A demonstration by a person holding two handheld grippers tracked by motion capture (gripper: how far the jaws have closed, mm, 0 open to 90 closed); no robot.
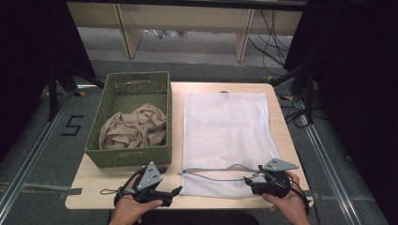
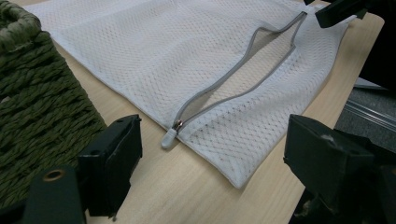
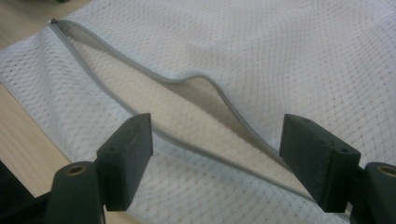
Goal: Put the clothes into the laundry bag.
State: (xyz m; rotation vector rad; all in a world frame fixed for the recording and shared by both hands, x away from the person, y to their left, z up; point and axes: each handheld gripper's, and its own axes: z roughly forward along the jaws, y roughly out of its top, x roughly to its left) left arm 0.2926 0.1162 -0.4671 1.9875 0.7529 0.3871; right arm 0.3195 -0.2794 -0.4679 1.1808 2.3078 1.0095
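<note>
While both grippers hang over the near edge of the table (image 1: 281, 140), you have a good moment to set up the hold on the white mesh laundry bag (image 1: 225, 126). It lies flat on the right half of the table, its grey zipper (image 2: 233, 84) unzipped along the near end, and the mouth gapes a little. Your right gripper (image 1: 253, 183) sits at about 5 o'clock on the table, jaws spread wide with nothing between them, right over the open mouth; in the right gripper view the raised upper lip (image 3: 205, 84) of the zipper bows up between the jaws. Take that lip alone, not both layers, so the mouth opens when you lift.

Your left gripper (image 1: 171, 193) waits at about 7 o'clock, jaws apart and empty, near the front of the green woven basket (image 1: 136, 159). In the left gripper view, the zipper pull (image 2: 169, 139) lies at roughly 12 o'clock ahead of it, just beside the basket. The crumpled beige cloth (image 1: 136, 129) sits in the basket, at 10 o'clock on the table. My judgement: hold the mouth open with 1 gripper before the other reaches for the cloth, and grip the tape, since mesh alone may slip.
</note>
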